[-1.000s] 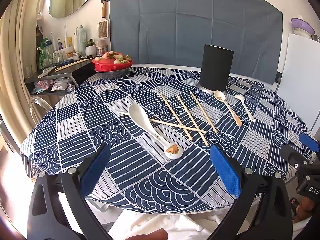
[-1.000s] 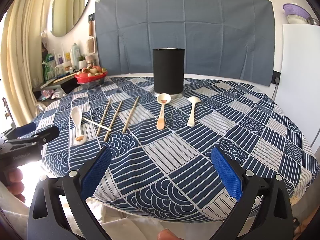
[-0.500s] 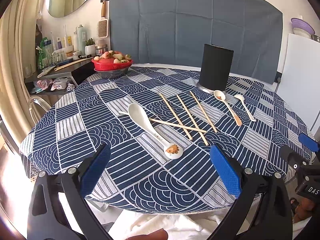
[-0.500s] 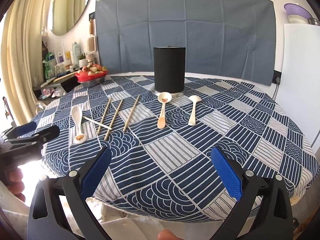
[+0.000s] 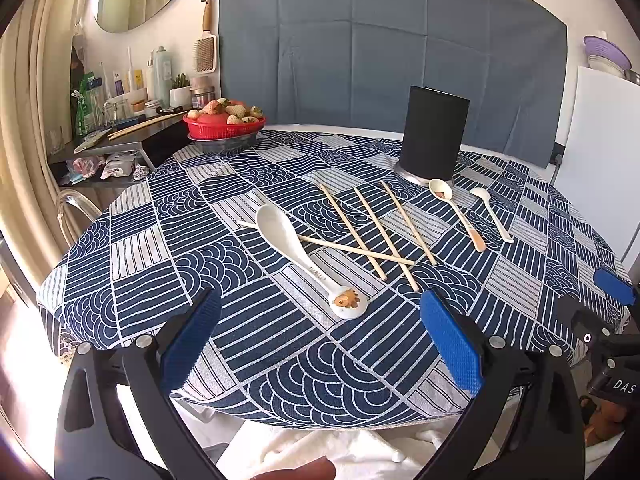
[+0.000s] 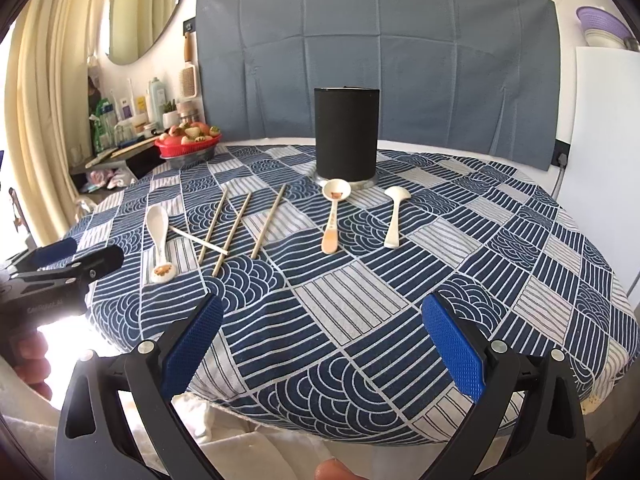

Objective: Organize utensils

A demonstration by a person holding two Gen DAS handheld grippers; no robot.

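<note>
A black cylindrical holder stands upright at the far side of the round table. Several wooden chopsticks lie in front of it. A large white spoon with a cat print lies near the front left. Two smaller spoons, one with an orange handle and one white, lie by the holder. My left gripper is open and empty above the table's near edge. My right gripper is open and empty there too.
The table wears a blue and white patterned cloth. A red basket of fruit stands at its far left. A cluttered shelf is beyond the left edge. A white cabinet stands at the right.
Both grippers have edged slightly closer to the table. Nothing on the table has moved.
</note>
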